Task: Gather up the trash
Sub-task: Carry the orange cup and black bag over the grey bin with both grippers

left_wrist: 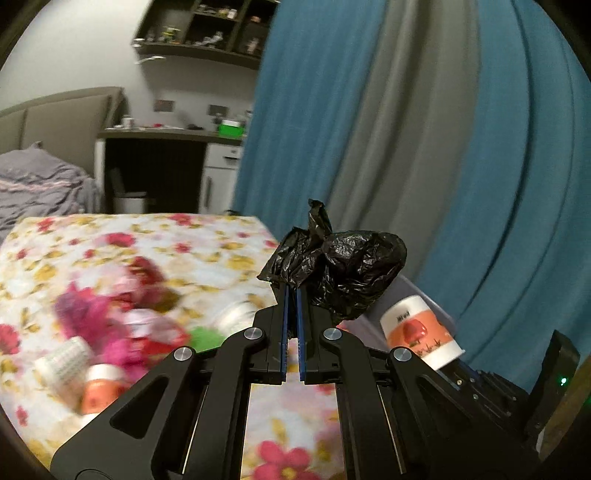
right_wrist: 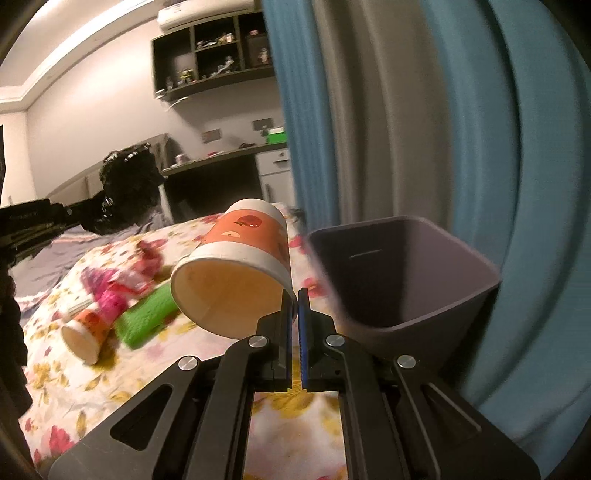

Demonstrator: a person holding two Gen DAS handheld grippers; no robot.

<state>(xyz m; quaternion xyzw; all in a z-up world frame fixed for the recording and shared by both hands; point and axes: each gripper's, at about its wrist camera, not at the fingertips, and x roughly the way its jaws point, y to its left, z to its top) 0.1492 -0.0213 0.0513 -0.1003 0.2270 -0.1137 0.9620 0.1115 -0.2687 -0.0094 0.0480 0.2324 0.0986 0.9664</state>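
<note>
**Two pieces of trash held up, one in each of your tongs**

Two items are off the bed. Your left tongs (left_wrist: 292, 291) are clamped on a crumpled black plastic bag (left_wrist: 343, 273), which bulges up and to the right of the pads, in front of the blue curtain (left_wrist: 498, 166). Your right tongs (right_wrist: 294, 295) pinch the rim of a white-and-orange paper cup (right_wrist: 240, 266); it hangs tilted, its open mouth facing the camera, just left of the purple bin (right_wrist: 406, 273) and above the flowered bedspread (right_wrist: 110, 373).

More trash lies on that bedspread to the left: a second orange cup (right_wrist: 86, 332) on its side, a green roll (right_wrist: 147, 314) beside it, and a blurred pink and red wrapper pile (right_wrist: 118, 284). The bin stands against the curtain, mouth open towards you.

Farther back are a worktop (left_wrist: 162, 133) carrying a green box (left_wrist: 231, 129), and dark wall shelves (left_wrist: 207, 29) above it.
</note>
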